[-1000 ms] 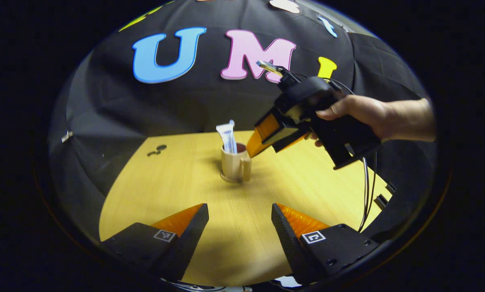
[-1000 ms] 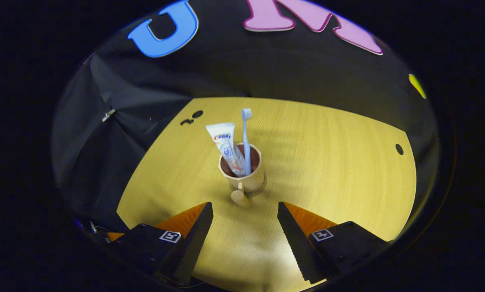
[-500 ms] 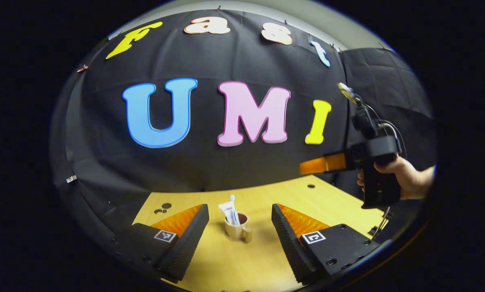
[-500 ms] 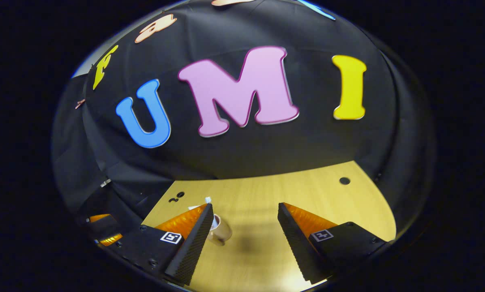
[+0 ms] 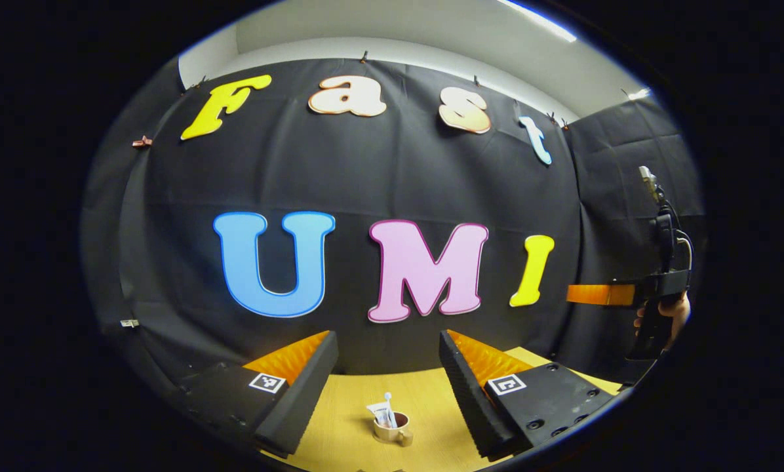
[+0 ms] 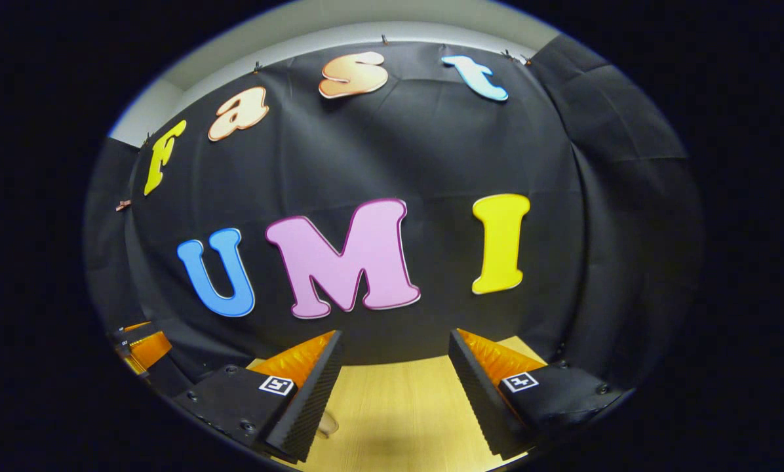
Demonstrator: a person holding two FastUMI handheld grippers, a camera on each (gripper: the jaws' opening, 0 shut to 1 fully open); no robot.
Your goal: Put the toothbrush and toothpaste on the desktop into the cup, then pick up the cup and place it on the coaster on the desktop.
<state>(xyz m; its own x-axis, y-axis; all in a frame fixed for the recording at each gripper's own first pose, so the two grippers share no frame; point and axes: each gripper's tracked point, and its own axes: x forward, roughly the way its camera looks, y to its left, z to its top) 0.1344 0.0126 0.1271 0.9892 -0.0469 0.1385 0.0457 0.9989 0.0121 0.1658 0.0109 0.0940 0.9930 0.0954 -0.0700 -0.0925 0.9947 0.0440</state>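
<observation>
Your left gripper (image 5: 387, 367) and right gripper (image 6: 395, 367) both hang released and empty above the desk (image 5: 352, 406), with the cup (image 5: 392, 429) holding toothbrush and toothpaste below; any careless low sweep could tip that top-heavy cup over.

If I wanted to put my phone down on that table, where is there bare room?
In the left gripper view, bare table lies left of the cup, toward the wall, and to its right. The right gripper view shows open wood between that claw's fingers. The one crowded spot is the cup itself, holding the toothbrush and toothpaste.
</observation>
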